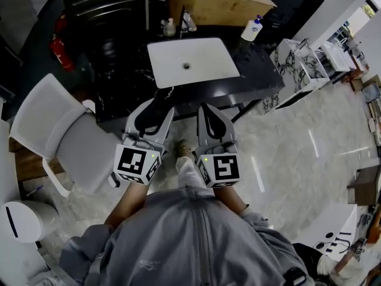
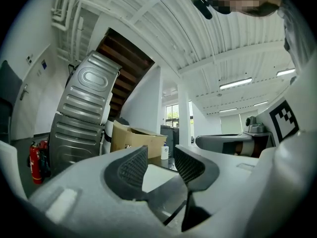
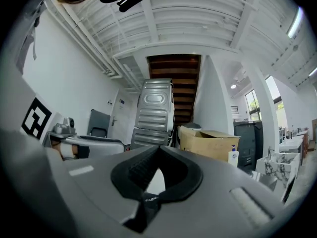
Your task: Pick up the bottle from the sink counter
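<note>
Between the jaws of the left gripper [image 2: 161,152] there's just air. They stand apart with nothing in the gap, and through it you can spot the bottle [image 2: 164,151] far back on the counter [image 1: 256,70]. The right gripper [image 3: 158,150] is the opposite: tips pressed together, holding nothing. Both are held side by side near the counter's front edge.

Writing-wise, not much. The left cube [image 1: 137,162] and right cube [image 1: 220,168] each show black-and-white square marker patterns, no letters. There's small print on the person's grey top [image 1: 178,243] and a label on the bottle, both too small to read.

Counts:
- two grippers and two cubes
- one white sink [image 1: 208,58] set in the black counter
- one faucet [image 1: 187,21] behind the sink
- two bottles

The bottle is the white one with the blue pump top. It stands upright at the counter's back right corner, well apart from both grippers. The smaller bottle [image 1: 169,27] sits just left of the faucet.

Further out:
- one open cardboard box [image 1: 208,2] behind the counter
- one white chair [image 1: 59,136] on the left
- one white cylinder [image 1: 24,219] on the floor near the chair
- a red fire extinguisher [image 1: 59,51] further back left
</note>
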